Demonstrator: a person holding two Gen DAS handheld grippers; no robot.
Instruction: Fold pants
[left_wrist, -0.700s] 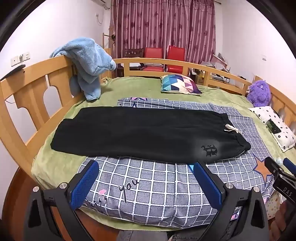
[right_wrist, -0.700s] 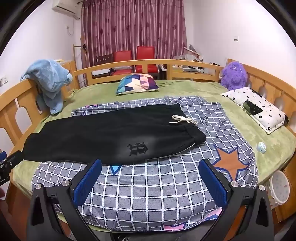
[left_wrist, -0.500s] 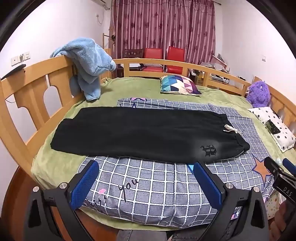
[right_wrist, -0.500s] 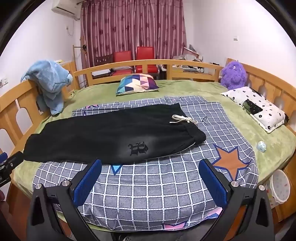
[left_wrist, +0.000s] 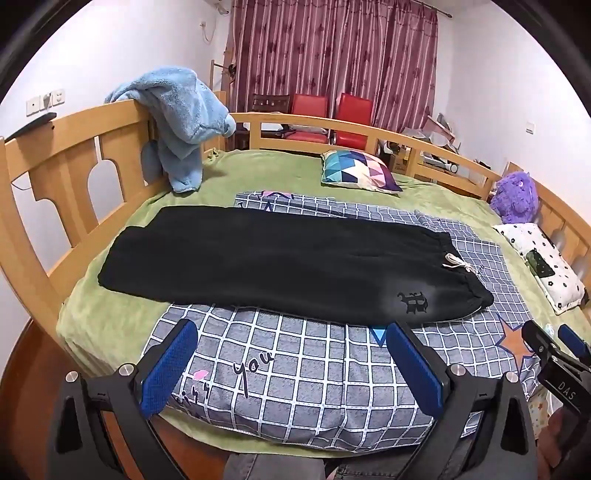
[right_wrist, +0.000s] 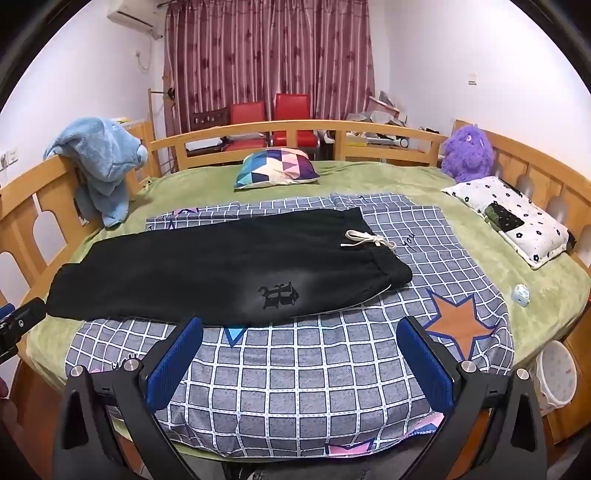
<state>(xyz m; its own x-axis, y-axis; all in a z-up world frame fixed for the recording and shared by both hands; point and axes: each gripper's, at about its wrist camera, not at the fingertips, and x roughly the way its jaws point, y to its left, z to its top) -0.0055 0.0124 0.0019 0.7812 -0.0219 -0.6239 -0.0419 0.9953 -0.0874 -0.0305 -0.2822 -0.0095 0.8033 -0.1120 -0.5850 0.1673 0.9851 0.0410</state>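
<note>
Pants (left_wrist: 280, 266), one black pair flat on quilt (left_wrist: 295, 373), two tools (left_wrist: 291, 363) (right_wrist: 301, 356) gaping, empty.

one pair of black pants (right_wrist: 207, 269) lies on one grey checked quilt (right_wrist: 314, 373), with one pale drawstring bow (right_wrist: 369, 240) at the waistband and one dark printed emblem (right_wrist: 279, 295) on the cloth. one wooden bed frame (right_wrist: 295, 127) carries one green sheet (right_wrist: 399, 177). pillows number two: one with coloured triangles (right_wrist: 277, 168) and one white with black flowers (right_wrist: 517, 218). plush toys number two: one blue (right_wrist: 99, 162) and one purple (right_wrist: 467, 153). two red chairs (right_wrist: 271, 110) stand before one red curtain (right_wrist: 269, 55). two tools show, the left tool (left_wrist: 291, 362) and the right tool (right_wrist: 301, 354), each with two blue pads (right_wrist: 175, 363).
</note>
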